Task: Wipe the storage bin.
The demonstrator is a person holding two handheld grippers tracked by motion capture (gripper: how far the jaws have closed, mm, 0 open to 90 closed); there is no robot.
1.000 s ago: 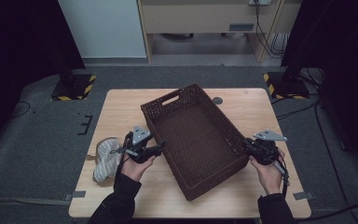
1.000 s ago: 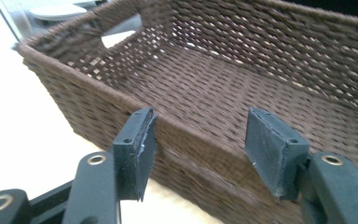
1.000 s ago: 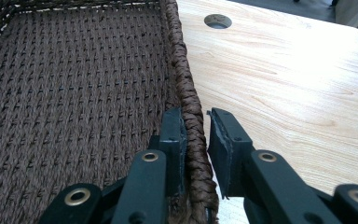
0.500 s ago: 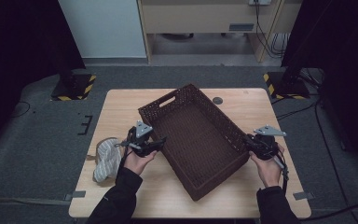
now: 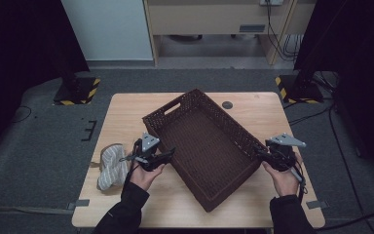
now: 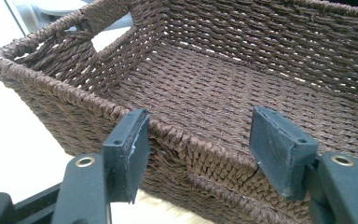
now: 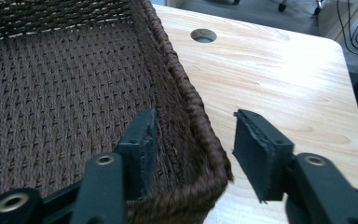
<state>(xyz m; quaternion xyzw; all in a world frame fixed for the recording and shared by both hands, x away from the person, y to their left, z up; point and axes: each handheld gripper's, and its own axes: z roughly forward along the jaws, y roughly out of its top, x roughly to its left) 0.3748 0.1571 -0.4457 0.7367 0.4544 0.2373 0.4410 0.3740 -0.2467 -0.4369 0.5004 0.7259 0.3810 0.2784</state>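
A dark brown woven basket (image 5: 238,131) lies slantwise on the wooden table. My left gripper (image 5: 170,153) is at its left long wall. In the left gripper view the left gripper (image 6: 203,144) is open, and the basket's rim (image 6: 177,133) runs across between the jaws without touching either pad. These jaws have just been opening, then eased in slightly. My right gripper (image 5: 259,152) is at the near right corner. Its jaws have just been opening. In the right gripper view the right gripper (image 7: 193,140) straddles the basket's wall (image 7: 186,88), both pads clear of it.
A grey and white knit shoe (image 5: 111,165) lies on its side at the table's left edge, just left of my left hand. A round cable hole (image 5: 227,105) is in the tabletop beyond the basket. Bare wood (image 7: 270,70) stretches to the right of the basket.
The basket turned slightly, then stayed still. My right gripper's jaws have opened off the basket's wall. The left jaws stand a little wider. Both hands have stayed in place.
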